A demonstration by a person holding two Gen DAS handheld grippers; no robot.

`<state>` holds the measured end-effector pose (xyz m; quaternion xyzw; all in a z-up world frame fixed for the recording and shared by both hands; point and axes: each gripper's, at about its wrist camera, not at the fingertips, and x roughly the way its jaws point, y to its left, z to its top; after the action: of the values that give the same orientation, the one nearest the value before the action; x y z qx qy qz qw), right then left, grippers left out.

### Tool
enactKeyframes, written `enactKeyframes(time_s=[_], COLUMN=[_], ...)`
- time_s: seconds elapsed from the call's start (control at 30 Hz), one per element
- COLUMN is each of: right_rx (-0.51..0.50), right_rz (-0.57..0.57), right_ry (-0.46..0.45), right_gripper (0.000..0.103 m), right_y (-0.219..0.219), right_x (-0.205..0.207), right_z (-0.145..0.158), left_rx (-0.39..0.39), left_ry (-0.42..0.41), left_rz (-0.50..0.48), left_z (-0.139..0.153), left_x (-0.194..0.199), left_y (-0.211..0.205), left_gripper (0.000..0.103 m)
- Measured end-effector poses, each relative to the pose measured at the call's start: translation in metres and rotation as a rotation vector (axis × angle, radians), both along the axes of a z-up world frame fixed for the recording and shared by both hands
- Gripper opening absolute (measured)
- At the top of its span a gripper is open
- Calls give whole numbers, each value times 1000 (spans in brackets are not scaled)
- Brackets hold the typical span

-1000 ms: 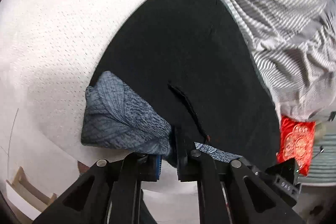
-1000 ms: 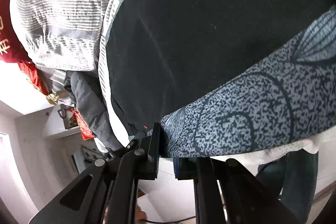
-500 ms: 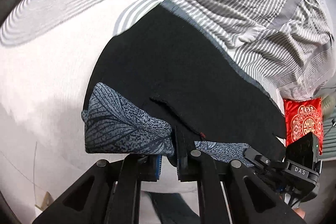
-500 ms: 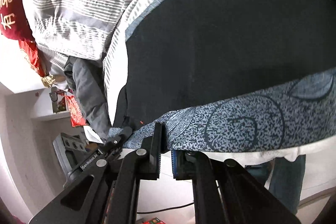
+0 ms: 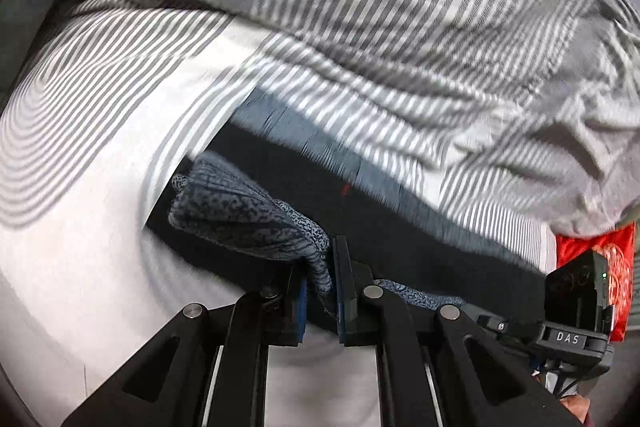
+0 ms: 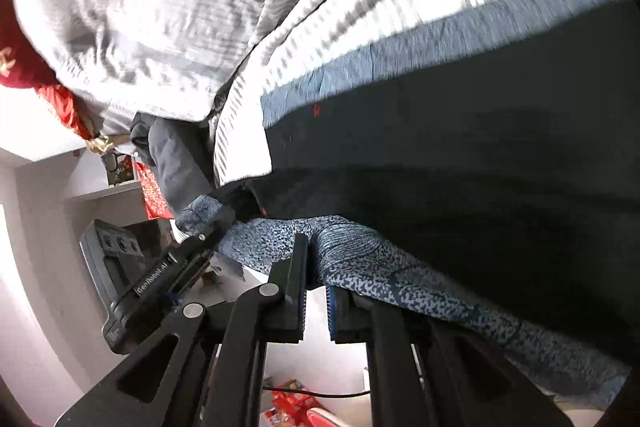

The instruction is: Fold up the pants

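The pants (image 5: 360,223) are black with a blue-grey patterned band; they lie on the white bed sheet (image 5: 80,267). My left gripper (image 5: 322,279) is shut on the patterned edge (image 5: 248,215) of the pants, lifted off the bed. My right gripper (image 6: 316,267) is shut on the same patterned edge (image 6: 360,255) further along; the black cloth (image 6: 480,167) stretches away from it toward the blue waistband (image 6: 400,63). The other gripper shows at lower right in the left wrist view (image 5: 568,339) and at lower left in the right wrist view (image 6: 160,283).
A grey-and-white striped duvet (image 5: 400,27) is bunched along the far side of the bed, just beyond the pants. A red cushion (image 5: 616,267) lies at the right. In the right wrist view a dark jacket (image 6: 172,163) and a shelf (image 6: 100,187) are beside the bed.
Both grippers have carried the patterned edge forward over the black cloth toward the waistband and the striped duvet. The visible black area has shrunk. Both stay shut on the pants.
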<state>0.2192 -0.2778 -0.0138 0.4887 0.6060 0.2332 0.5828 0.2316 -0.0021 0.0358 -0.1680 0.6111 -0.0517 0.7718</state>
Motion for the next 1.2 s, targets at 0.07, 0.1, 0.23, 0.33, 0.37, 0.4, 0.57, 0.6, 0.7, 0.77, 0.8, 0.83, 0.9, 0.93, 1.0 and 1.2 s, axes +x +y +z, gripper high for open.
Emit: enactKeyframes(time_s=[0.07, 0.1, 0.23, 0.33, 0.37, 0.4, 0.57, 0.6, 0.7, 0.77, 0.8, 0.83, 0.9, 0.93, 1.0, 1.2], right_rx=[12, 17, 17, 4, -2, -5, 0, 5, 12, 16, 20, 18, -23, -59, -132, -299], right_rz=[-1, 2, 19, 43, 49, 57, 87, 93, 111, 113, 110, 108, 120, 140, 168, 266], right_ry=[19, 29, 72, 89, 95, 101, 128, 132, 138, 125, 103, 87, 55, 34, -24, -138], right_gripper=[10, 10, 11, 11, 11, 11, 10, 11, 17, 35, 61, 83, 87, 87, 87, 87], right_y=[-6, -9, -14, -11, -10, -7, -1, -1, 1, -6, -5, -4, 0, 1, 4, 20], right_x=[22, 32, 71, 89, 93, 97, 114, 115, 122, 122, 124, 125, 127, 127, 125, 105], right_z=[-9, -15, -45, -67, -73, -80, -98, -99, -99, -98, -92, -86, -72, -63, -43, -13], left_rx=[20, 41, 114, 178, 192, 207, 197, 191, 211, 221, 235, 247, 284, 290, 302, 372], left_ry=[-1, -4, -24, -27, -25, -28, -33, -49, -101, -110, -108, -103, -83, -73, -41, 7], left_rz=[-5, -13, -47, -83, -94, -103, -88, -85, -106, -119, -128, -132, -136, -132, -118, -79], left_z=[-7, -12, -31, -49, -55, -61, -58, -51, -28, -21, -19, -20, -25, -27, -33, -55], left_x=[13, 22, 41, 52, 55, 57, 61, 61, 58, 55, 53, 52, 49, 49, 48, 46], left_y=[-8, -15, -35, -46, -48, -50, -50, -50, -52, -52, -52, -51, -49, -47, -41, -25], left_gripper=[12, 12, 15, 15, 15, 15, 15, 15, 16, 16, 16, 16, 16, 16, 16, 16])
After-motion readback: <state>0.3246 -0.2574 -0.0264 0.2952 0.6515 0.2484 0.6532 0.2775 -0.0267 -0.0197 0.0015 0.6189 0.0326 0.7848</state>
